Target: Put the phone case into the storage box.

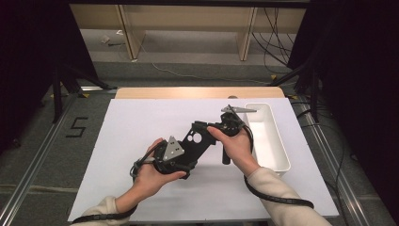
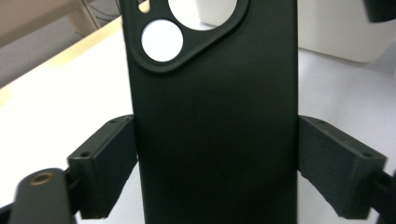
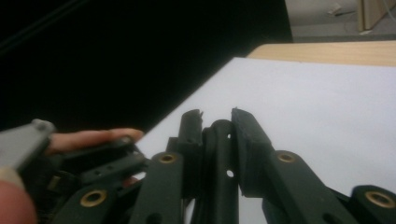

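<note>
- the left gripper clamps a black phone case across its width; in the left gripper view each of the two jaws presses on one long edge of the case.
- from that gripper the case runs straight out ahead of the jaws, its camera cut-out at the far end, with round holes through which the white surface shows.
- the right gripper meets the case at that far end, opposite the left gripper, so the case spans between the two tools above the white mat.
- in the right gripper view the jaws stand close together with the thin edge of the case pinched between the pads; the right gripper is clenched on the case.
- the left hand wraps its tool from below, and the right hand grips its own from the side.
- just beyond the right gripper, on its outer side, stands a white bin on the mat, apart from the case.
- a cable trails back from the right gripper along the sleeve.
</note>
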A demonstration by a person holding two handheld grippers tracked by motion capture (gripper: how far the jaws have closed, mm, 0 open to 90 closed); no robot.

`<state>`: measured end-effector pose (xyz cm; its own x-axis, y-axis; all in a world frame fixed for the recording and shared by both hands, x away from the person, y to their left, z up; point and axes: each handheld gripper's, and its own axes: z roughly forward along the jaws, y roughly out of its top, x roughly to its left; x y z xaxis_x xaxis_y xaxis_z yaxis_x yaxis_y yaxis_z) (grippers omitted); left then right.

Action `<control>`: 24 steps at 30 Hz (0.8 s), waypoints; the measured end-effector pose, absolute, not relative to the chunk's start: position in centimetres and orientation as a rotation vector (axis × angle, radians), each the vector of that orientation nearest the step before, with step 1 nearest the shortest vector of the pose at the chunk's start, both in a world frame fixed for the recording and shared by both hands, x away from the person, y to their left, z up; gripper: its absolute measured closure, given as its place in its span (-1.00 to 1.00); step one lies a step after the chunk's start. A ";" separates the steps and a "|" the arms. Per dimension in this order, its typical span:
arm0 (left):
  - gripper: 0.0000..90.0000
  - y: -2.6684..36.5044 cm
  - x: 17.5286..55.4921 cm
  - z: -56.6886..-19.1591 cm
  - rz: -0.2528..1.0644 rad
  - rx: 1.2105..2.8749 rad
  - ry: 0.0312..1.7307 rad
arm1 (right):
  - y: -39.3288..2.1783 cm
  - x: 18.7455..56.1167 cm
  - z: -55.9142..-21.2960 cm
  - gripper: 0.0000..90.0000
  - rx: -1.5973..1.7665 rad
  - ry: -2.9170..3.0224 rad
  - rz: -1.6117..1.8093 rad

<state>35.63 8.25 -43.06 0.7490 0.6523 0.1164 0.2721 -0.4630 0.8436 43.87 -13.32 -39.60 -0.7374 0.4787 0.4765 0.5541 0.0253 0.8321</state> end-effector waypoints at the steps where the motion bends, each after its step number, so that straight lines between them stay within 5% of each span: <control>1: -0.68 8.3 35.7 -43.0 0.534 2.046 0.695 | -13.3 43.7 -39.3 0.72 -1.104 -2.192 -1.856; 24: -0.65 10.9 35.6 -42.5 0.438 1.924 0.663 | -13.5 42.8 -36.7 0.73 -0.811 -2.466 -1.838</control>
